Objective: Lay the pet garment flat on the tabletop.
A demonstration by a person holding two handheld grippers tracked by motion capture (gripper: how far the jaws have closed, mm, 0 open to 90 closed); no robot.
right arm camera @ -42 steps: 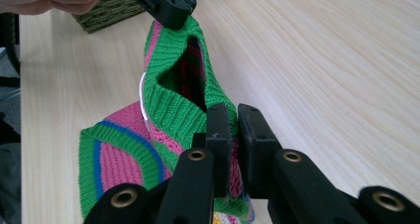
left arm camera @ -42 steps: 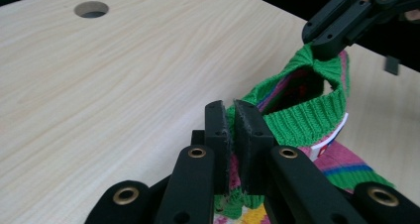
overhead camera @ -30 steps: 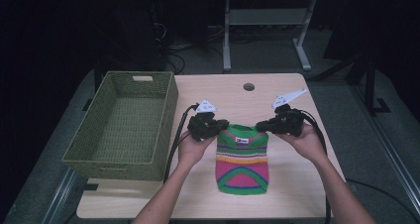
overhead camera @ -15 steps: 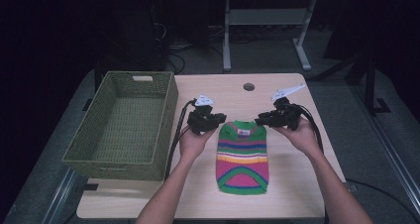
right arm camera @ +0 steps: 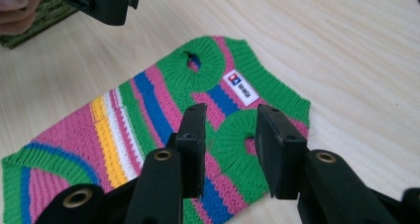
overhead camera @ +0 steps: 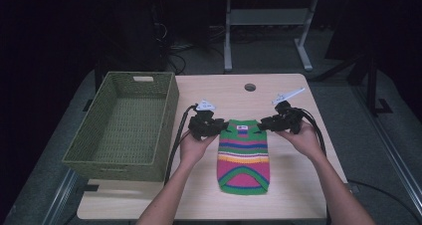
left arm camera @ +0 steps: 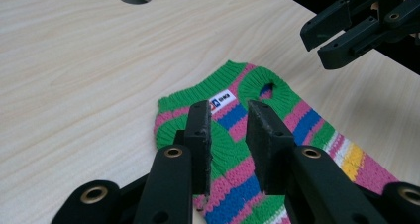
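Briefly: the left gripper [overhead camera: 220, 127] sat over the top left corner of the sweater [overhead camera: 244, 158], jaws parted. They had just been opening. In the left gripper view [left arm camera: 228, 137] the knit showed through the gap between the jaws, pads not pressing on it. The right gripper [overhead camera: 263, 125] sat over the top right corner, jaws likewise apart with nothing clamped, also just opened. In the right gripper view [right arm camera: 225, 144] an armhole of the sweater [right arm camera: 148, 120] lay between and below the jaws.

The sweater lay flat on the table [overhead camera: 298, 195], neck end away from the person, hem toward them. Stripes were green, pink, blue, yellow and white, with a white label [left arm camera: 222, 100] by the neck. It sat roughly at the table's middle, a little right of centre.

The basket [overhead camera: 171, 105], green and woven, stood on the left part of the table, just beside the left hand [overhead camera: 191, 148]. Its inside held nothing; a handle slot showed in the far wall. Its near left corner seemed to overhang the table edge.

A round hole [overhead camera: 250, 87] sat in the tabletop beyond the sweater. Bare wood lay beyond the grippers up to the far edge, and also right of the sweater and in front of the hem. The right hand [overhead camera: 303, 138] was near the right edge.
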